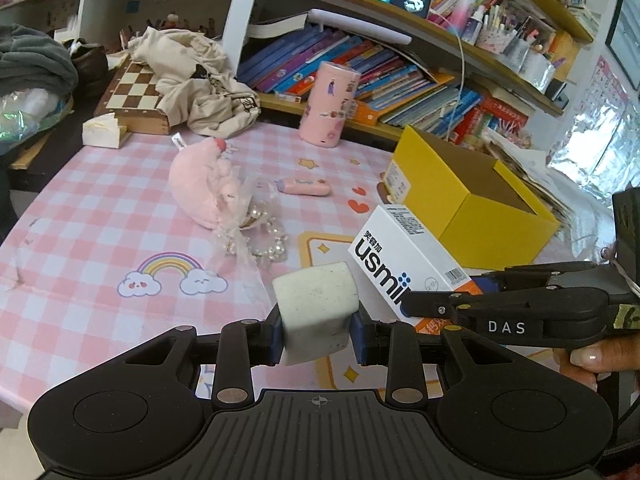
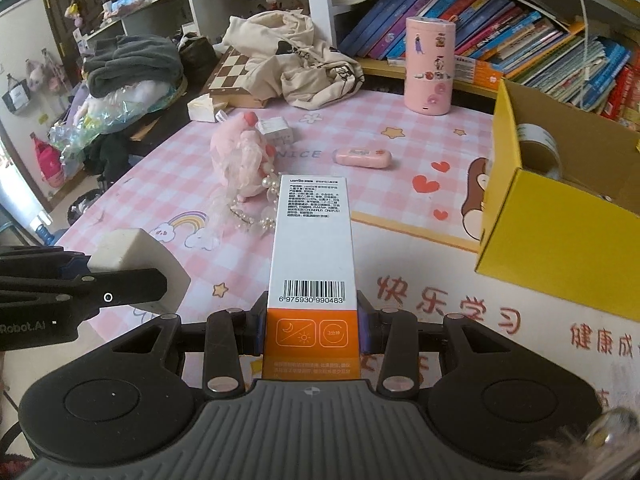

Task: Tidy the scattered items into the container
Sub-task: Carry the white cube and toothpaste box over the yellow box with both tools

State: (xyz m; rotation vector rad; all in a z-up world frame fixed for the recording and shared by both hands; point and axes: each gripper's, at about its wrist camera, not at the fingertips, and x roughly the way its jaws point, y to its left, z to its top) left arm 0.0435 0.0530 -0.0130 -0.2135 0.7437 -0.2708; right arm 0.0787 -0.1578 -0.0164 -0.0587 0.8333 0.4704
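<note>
My left gripper [image 1: 316, 332] is shut on a white foam block [image 1: 316, 304] and holds it above the pink checked table. My right gripper [image 2: 312, 330] is shut on a long white and orange usmile box [image 2: 310, 248]; the box also shows in the left wrist view [image 1: 394, 256]. The open yellow cardboard container [image 2: 560, 240] stands at the right, with a roll of tape [image 2: 540, 148] inside. On the table lie a pink plush toy [image 1: 200, 184], a pearl string with lace [image 1: 264, 240], a pink case [image 2: 362, 157] and a small white box [image 2: 276, 130].
A pink cylinder tin [image 2: 430, 64] stands at the back by the bookshelf [image 2: 500, 36]. A chessboard box [image 1: 136, 96] under a beige garment [image 1: 200, 80] and a tissue pack [image 1: 102, 132] sit at the far left. The table's edge runs along the left.
</note>
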